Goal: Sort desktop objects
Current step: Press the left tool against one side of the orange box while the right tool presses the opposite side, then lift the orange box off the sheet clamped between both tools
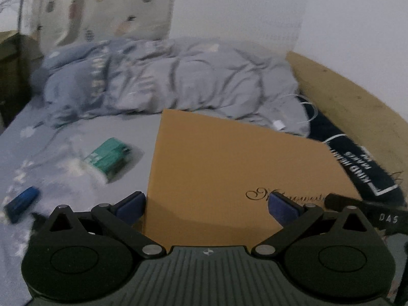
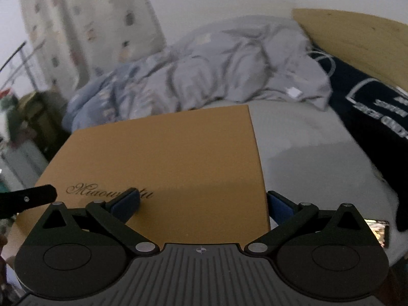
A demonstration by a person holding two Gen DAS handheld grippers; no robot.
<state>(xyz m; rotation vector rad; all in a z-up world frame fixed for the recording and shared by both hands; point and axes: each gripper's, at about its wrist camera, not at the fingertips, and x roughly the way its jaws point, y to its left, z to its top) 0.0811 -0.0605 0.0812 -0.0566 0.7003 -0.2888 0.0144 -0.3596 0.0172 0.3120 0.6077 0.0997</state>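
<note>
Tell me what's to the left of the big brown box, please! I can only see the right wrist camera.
Observer: A green packet lies on the sheet, left of the brown box.
Operator: Is anything else over there?
Observer: Yes, a small blue stick-shaped thing. It is nearer the camera than the green packet and apart from it.
Operator: Are the left tongs holding something?
Observer: No. The left tongs are open and empty, at the box's near left corner.
</note>
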